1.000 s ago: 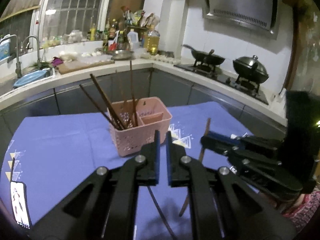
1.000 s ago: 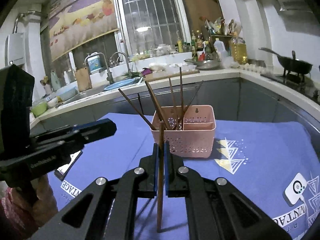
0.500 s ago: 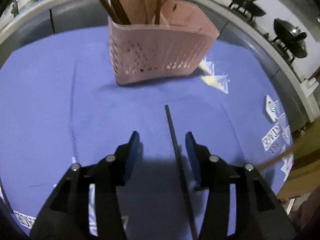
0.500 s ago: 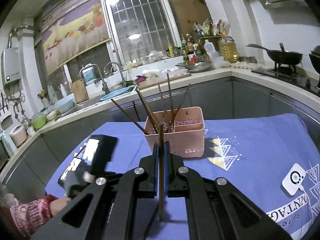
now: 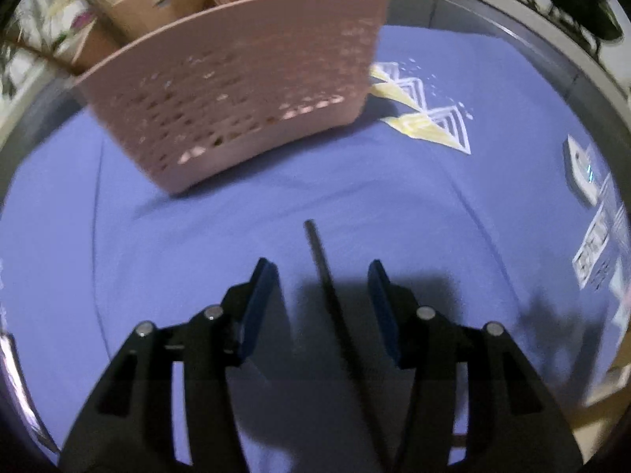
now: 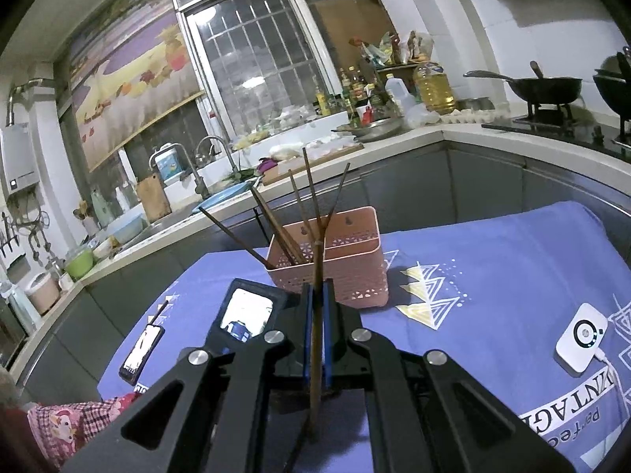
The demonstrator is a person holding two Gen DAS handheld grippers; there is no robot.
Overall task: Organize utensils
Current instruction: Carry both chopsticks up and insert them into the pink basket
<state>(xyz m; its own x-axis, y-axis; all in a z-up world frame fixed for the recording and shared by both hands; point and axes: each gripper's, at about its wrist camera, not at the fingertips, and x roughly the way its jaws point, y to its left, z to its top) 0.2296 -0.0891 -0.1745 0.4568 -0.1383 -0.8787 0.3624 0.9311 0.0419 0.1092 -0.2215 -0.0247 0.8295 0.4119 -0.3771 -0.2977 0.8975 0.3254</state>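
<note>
So the thin dark chopstick (image 5: 320,260) is lying flat on the blue cloth of the tabletop (image 5: 165,260), right between the spread fingers of our left hand-held gripper (image 5: 319,280), tip pointing ahead toward the pink perforated plastic basket (image 5: 236,94). Nothing's touching it yet as far as we can tell. We'd guess it's light, stiff and a bit slick, and being that skinny it'll want to roll or pivot when the pads close, so we'd pinch it around mid-length, square across the shaft, and low against the cloth.

Our right hand-held gripper (image 6: 315,315) is clamped on a brown wooden chopstick (image 6: 315,303), held roughly upright, with the same basket just ahead of it and several chopsticks (image 6: 299,216) already leaning inside. There's a white charger-looking puck (image 6: 581,337) off to the right of that gripper, well clear of everything.
</note>
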